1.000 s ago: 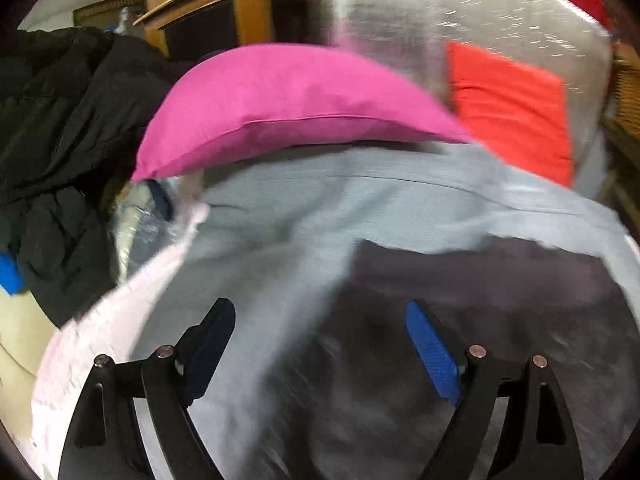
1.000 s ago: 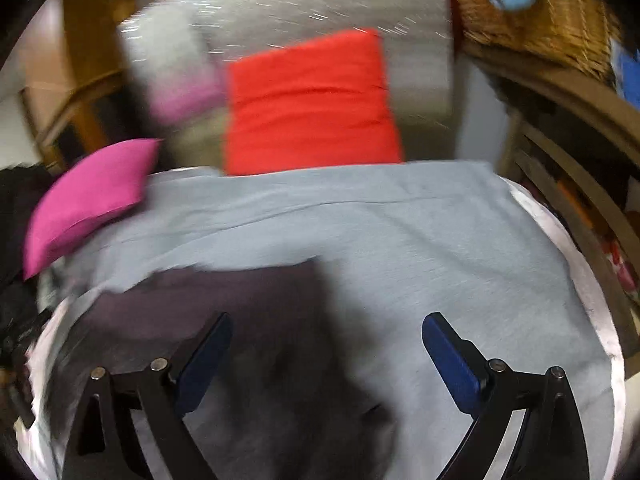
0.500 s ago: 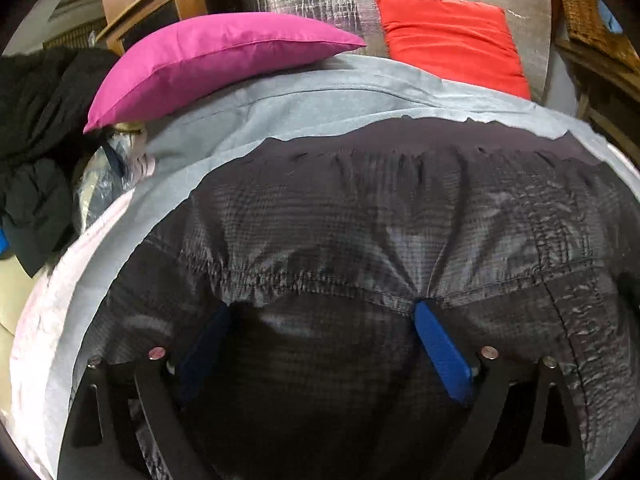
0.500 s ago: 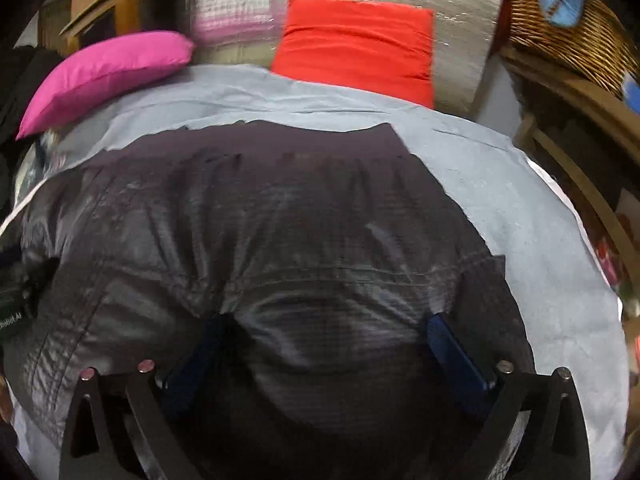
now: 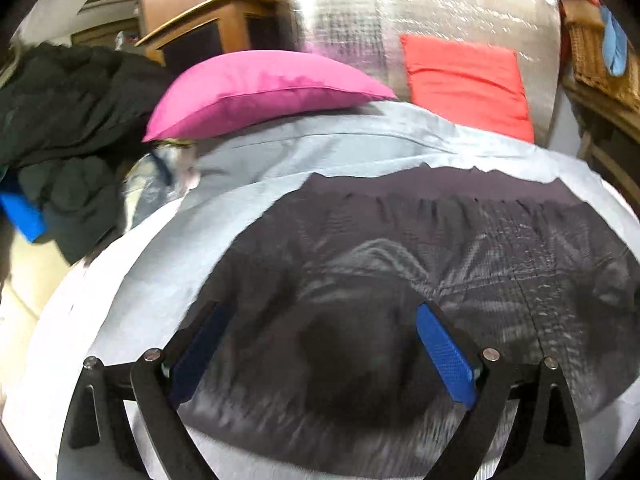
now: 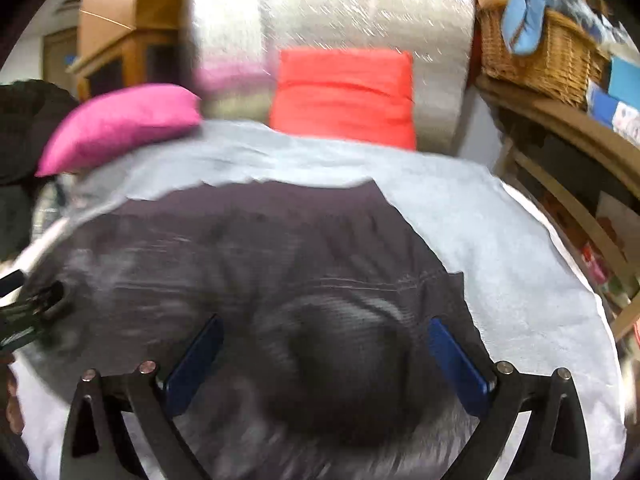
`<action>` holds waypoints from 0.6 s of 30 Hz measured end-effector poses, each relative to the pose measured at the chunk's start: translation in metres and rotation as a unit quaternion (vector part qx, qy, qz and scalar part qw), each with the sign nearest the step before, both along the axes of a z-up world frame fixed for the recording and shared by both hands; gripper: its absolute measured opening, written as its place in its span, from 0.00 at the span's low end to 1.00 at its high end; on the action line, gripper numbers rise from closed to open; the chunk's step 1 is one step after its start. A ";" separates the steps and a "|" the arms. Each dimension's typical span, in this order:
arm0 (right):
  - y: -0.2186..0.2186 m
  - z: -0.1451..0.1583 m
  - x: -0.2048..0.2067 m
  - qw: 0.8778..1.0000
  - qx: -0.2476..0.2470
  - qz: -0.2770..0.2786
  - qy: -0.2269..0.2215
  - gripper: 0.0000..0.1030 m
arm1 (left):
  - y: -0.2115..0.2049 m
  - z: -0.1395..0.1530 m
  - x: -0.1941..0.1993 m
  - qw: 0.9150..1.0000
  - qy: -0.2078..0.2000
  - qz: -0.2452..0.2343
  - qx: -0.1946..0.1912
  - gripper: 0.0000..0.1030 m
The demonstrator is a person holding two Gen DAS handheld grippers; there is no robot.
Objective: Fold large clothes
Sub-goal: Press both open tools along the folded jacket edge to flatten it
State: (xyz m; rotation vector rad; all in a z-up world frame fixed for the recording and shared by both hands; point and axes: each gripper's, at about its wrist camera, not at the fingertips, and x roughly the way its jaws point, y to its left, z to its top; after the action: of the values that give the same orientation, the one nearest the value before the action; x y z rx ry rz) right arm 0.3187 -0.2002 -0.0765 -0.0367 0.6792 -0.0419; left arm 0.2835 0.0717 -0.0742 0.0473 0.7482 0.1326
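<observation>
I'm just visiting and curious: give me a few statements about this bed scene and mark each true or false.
1. The dark garment lies on a grey sheet. True.
2. The pink pillow sits on top of the garment. False: it rests apart, at the sheet's far edge.
3. Both tools, left and right, stand open. True.
4. The red cushion lies in the wicker basket. False: it leans against the silvery backrest.

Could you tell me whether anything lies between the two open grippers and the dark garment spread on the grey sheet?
Nothing visible does. The dark garment lies flat on the grey sheet, directly ahead of the left gripper and the right gripper. The pink pillow sits beyond it.
</observation>
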 end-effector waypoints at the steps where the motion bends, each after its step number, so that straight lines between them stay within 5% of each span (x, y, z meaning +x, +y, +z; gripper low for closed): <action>1: 0.004 0.001 -0.008 1.000 0.000 0.005 -0.002 1.00 | 0.003 0.000 -0.004 1.000 0.001 0.003 0.001 0.94; 5: 0.023 -0.016 -0.027 1.000 -0.016 0.018 0.003 1.00 | 0.012 -0.009 -0.016 1.000 0.014 0.015 0.003 0.94; 10: 0.017 -0.058 -0.027 0.998 -0.023 0.005 0.061 1.00 | 0.019 -0.035 -0.017 0.999 0.046 0.021 -0.003 0.94; 18: 0.022 -0.067 -0.029 0.998 -0.036 0.003 0.054 1.00 | 0.018 -0.050 -0.014 0.999 0.046 0.018 0.006 0.95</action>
State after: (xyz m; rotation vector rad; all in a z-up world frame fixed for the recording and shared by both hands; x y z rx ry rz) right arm 0.2895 -0.1785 -0.1434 -0.1119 0.7854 -0.0586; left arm 0.2692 0.0900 -0.1246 0.0518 0.8399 0.1699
